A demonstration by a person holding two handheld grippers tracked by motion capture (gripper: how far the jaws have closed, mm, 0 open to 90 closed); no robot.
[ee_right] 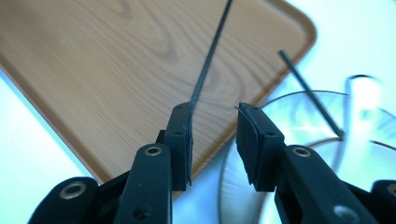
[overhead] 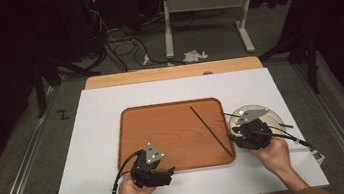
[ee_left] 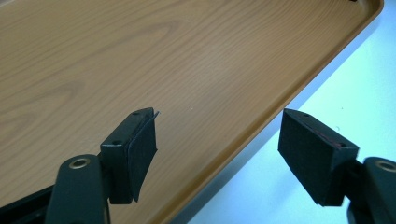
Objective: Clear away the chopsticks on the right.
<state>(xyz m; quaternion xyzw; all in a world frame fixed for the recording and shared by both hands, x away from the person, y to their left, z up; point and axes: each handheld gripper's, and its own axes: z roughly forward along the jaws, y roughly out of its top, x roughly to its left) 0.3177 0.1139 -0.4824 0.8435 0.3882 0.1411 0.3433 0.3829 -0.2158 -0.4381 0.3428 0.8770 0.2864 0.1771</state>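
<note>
The black chopstick [overhead: 211, 130] lay slanted near the wooden tray's [overhead: 164, 128] right edge. The right gripper [ee_right: 213, 135], jaws parted and empty, hovered at that edge; the left gripper [ee_left: 217, 154] gaped wide, empty

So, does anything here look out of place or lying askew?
Yes. One thin black stick lies slanted on the wooden tray, its near end over the tray's rim. The other stick rests separately on the glass plate beside the tray, so the pair is split. Nothing looks spilled or broken.
</note>
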